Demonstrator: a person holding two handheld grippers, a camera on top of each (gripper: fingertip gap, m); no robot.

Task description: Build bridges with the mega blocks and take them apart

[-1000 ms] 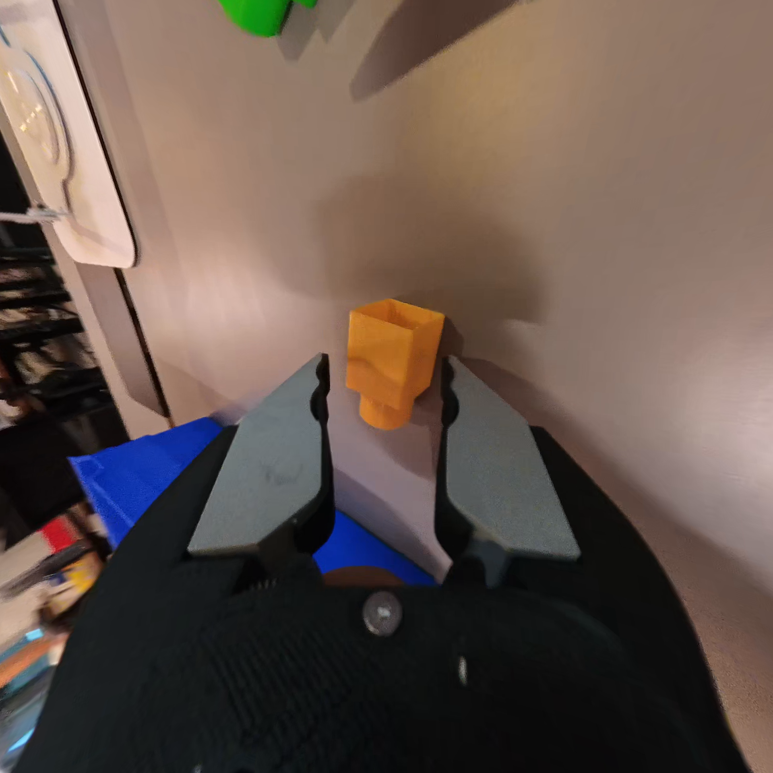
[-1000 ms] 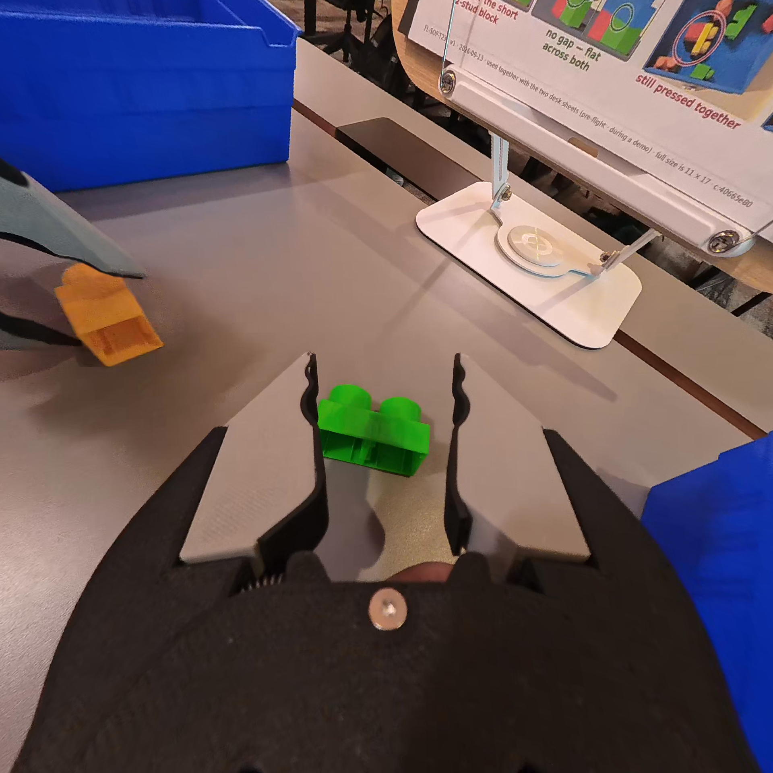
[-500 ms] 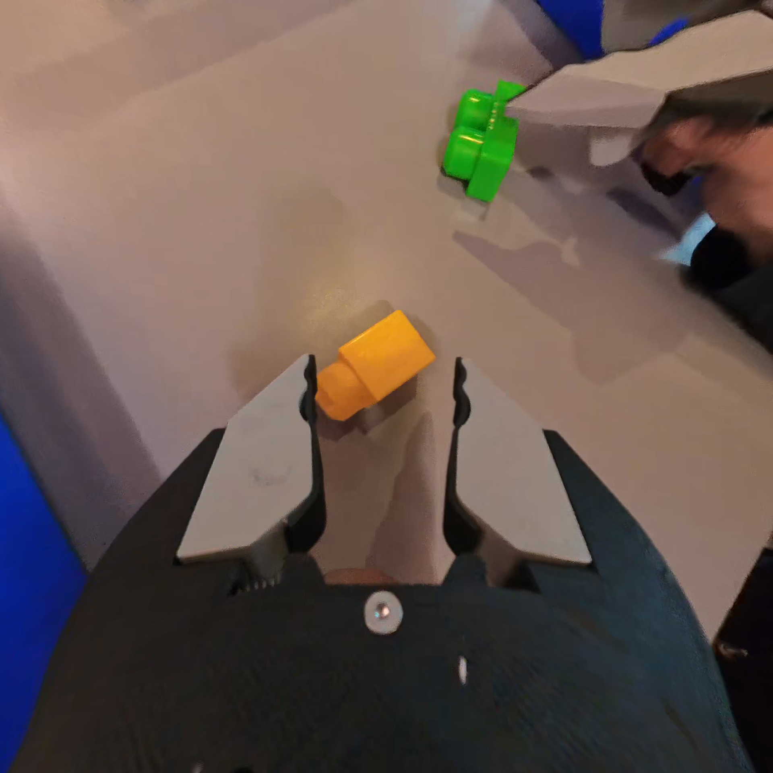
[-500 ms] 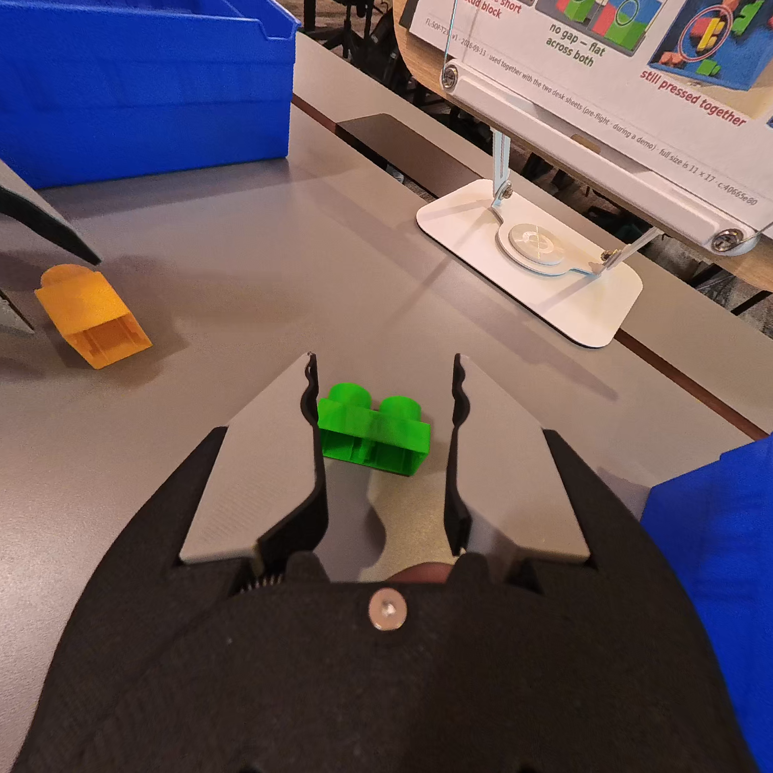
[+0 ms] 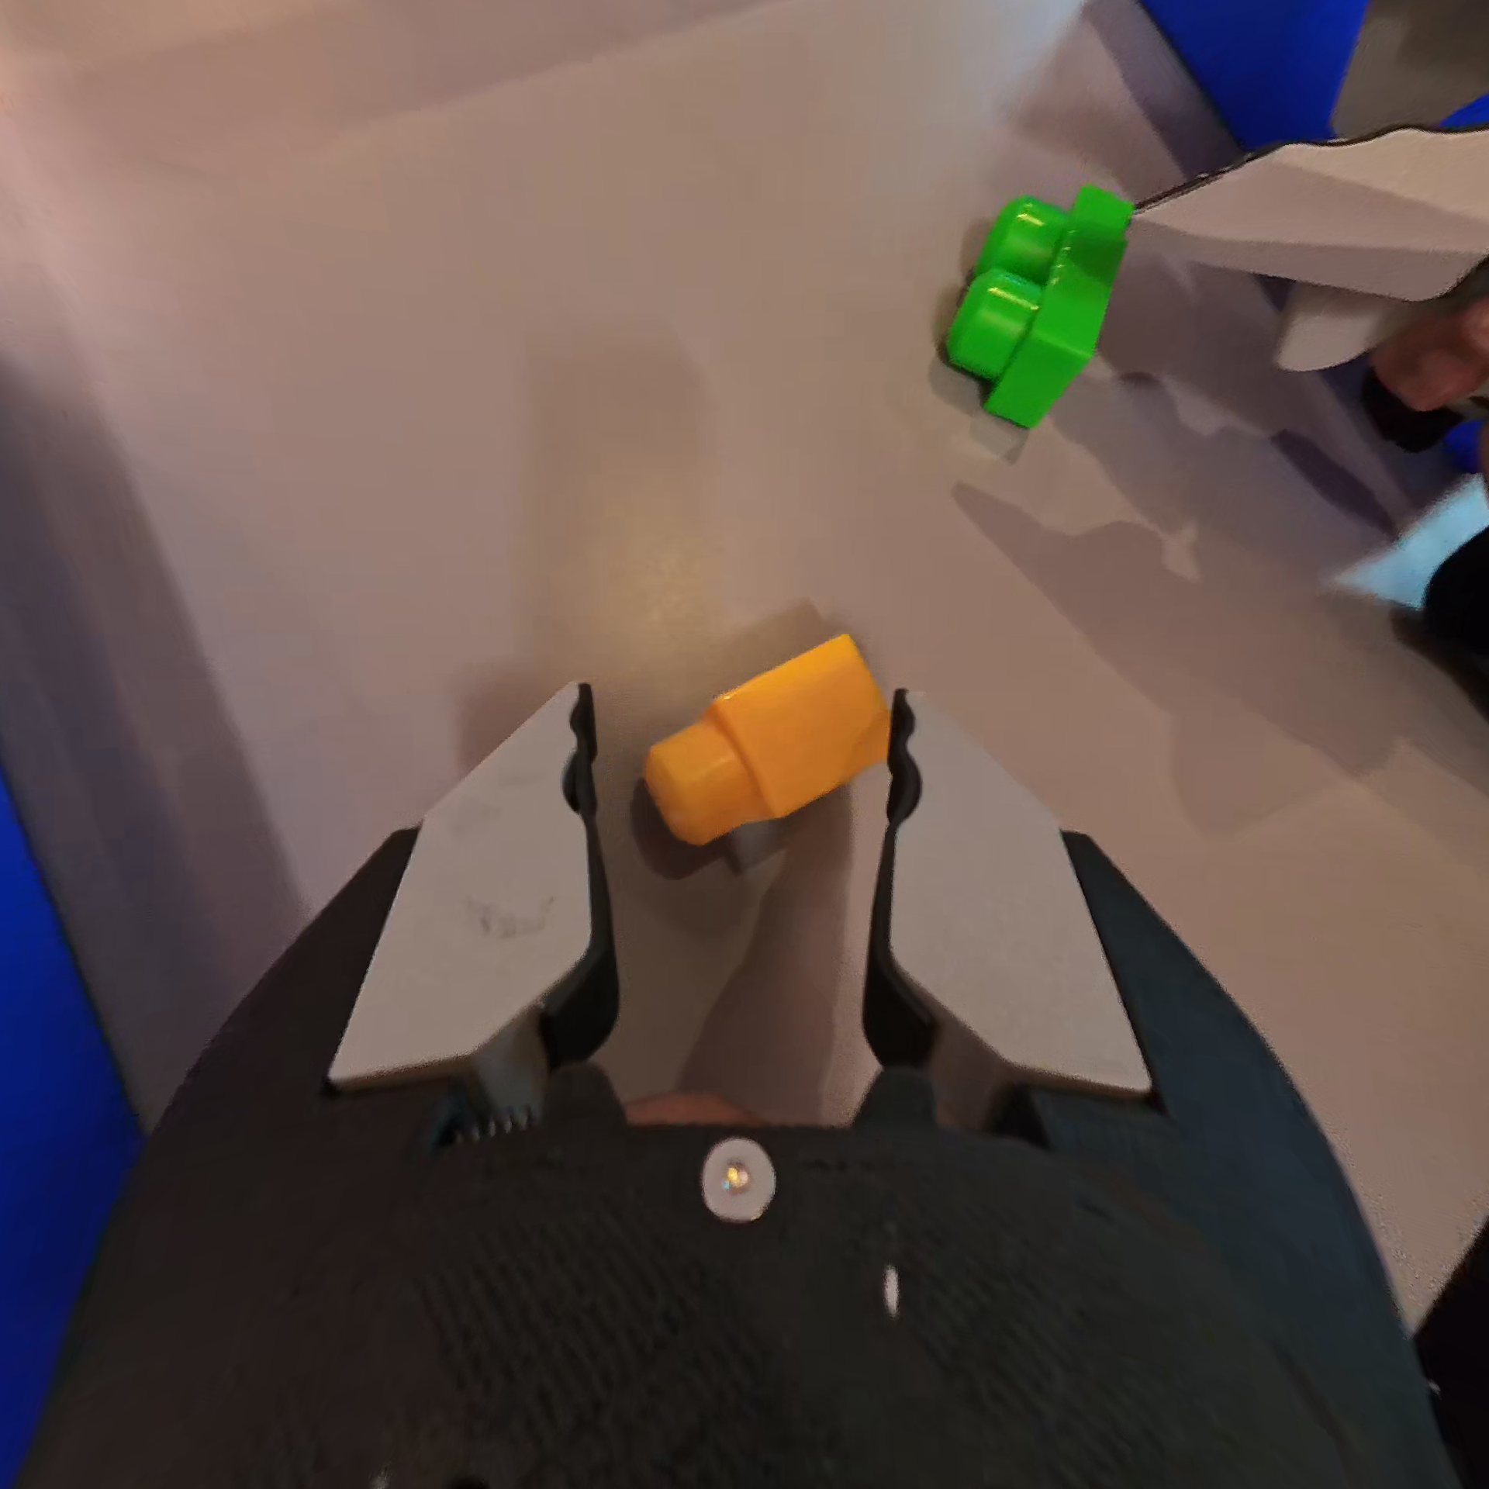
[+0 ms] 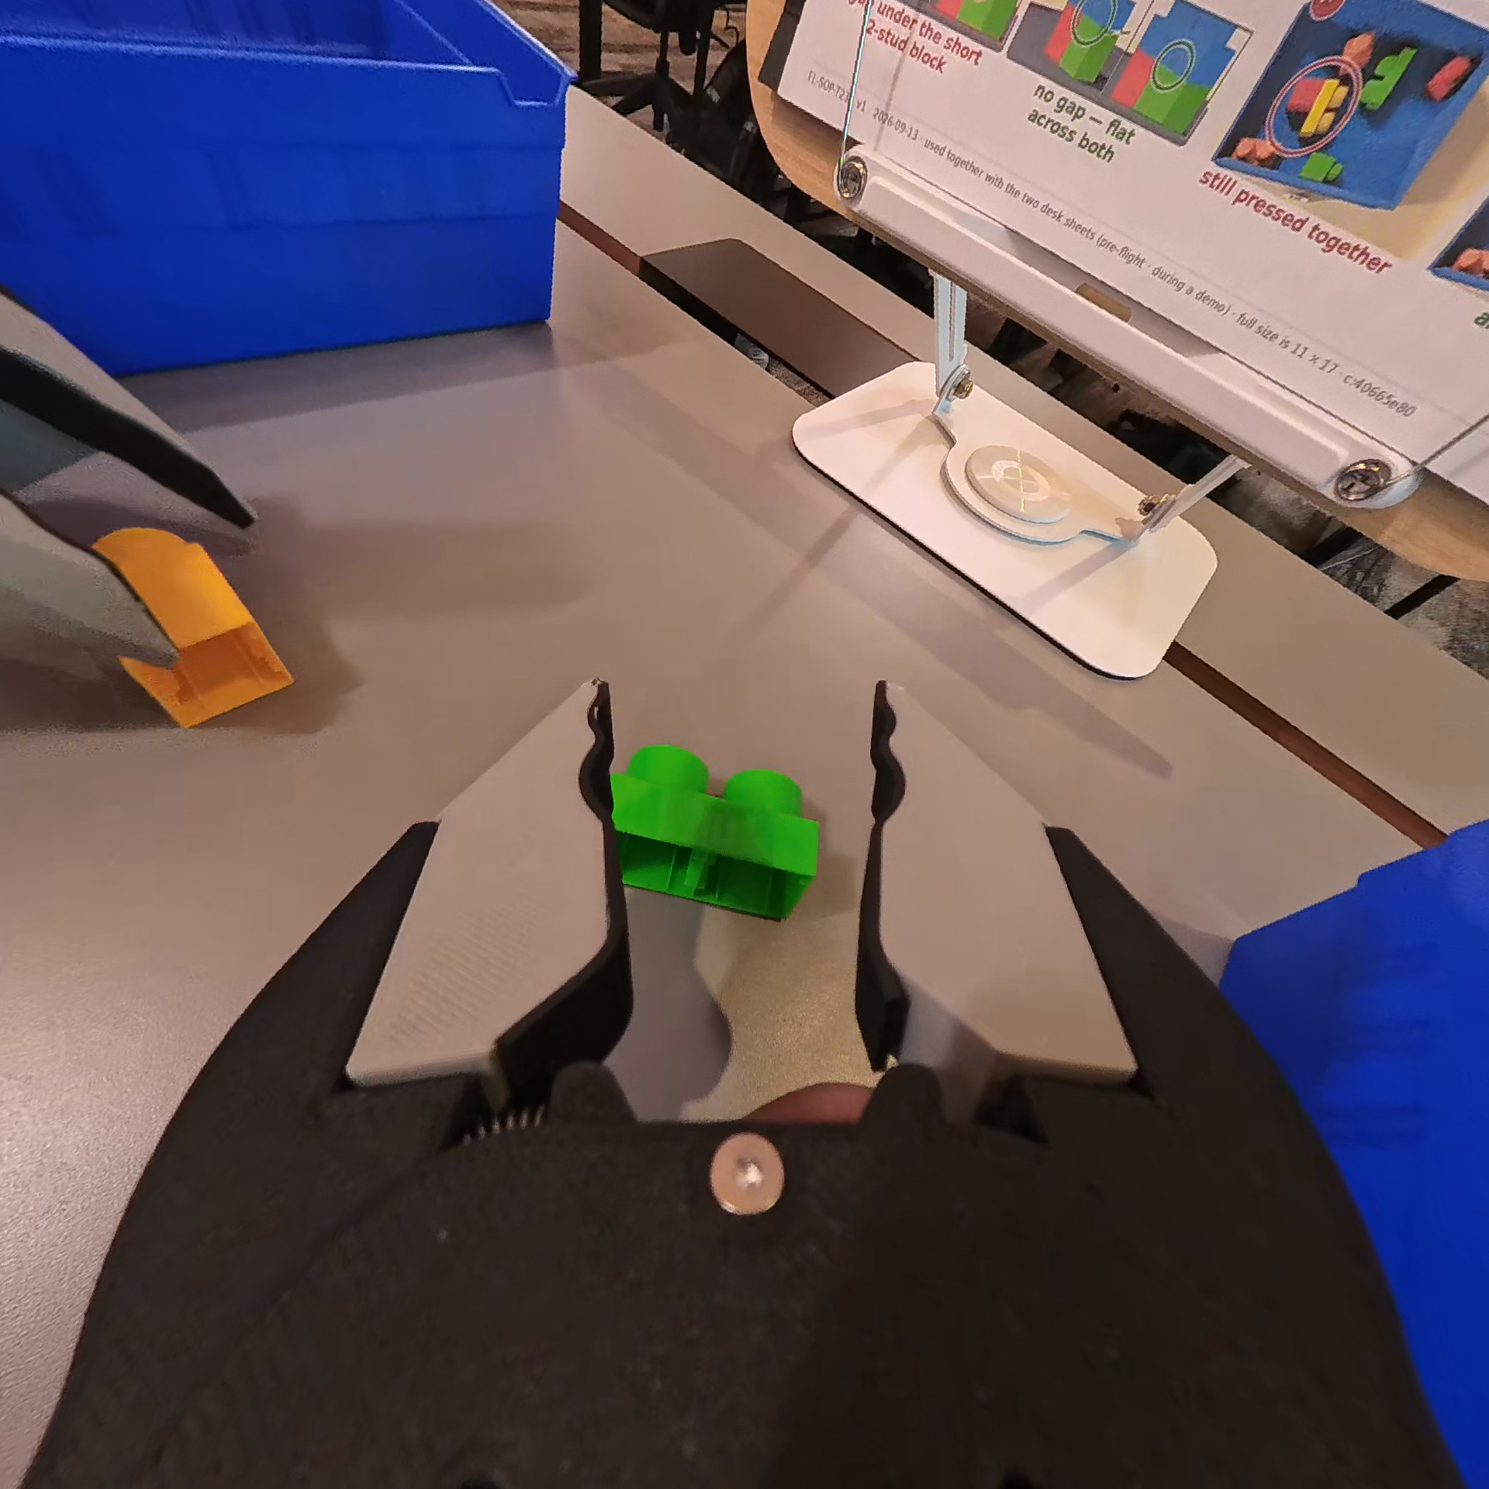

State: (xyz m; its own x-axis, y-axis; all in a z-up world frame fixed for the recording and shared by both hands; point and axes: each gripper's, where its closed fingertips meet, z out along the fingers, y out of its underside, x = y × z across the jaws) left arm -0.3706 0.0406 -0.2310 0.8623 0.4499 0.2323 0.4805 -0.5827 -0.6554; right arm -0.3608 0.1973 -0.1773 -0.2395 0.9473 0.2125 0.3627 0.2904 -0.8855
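We see the left gripper [image 5: 740,713] with its jaws spread wide, gripping nothing; the orange block [image 5: 769,737] lies on its side between the fingertips, its single stud pointing to the left finger [image 5: 499,878], its far end just beside or maybe touching the right fingertip, we cannot tell which. In the right wrist view the same orange block [image 6: 197,632] shows its hollow underside, partly hidden by one left finger. The right gripper [image 6: 737,705] is also spread wide with nothing held; the green block [image 6: 713,830], two studs, sits tilted on the grey table [image 6: 564,524] between its tips, close against the left finger, clear of the right one. Taking the green block as landmark: the orange block is off to its left and slightly farther from the camera, well apart. A blue bin [image 6: 266,185] stands beyond and left of the green block, past the orange one. A white stand base [image 6: 1007,516] lies beyond and right of the green block, carrying a tilted instruction sheet [image 6: 1128,105] above it. Another blue bin [image 6: 1370,1088] edge sits right of the green block, near the camera. In the left wrist view the green block [image 5: 1031,306] appears at upper right with a right gripper fingertip touching it.
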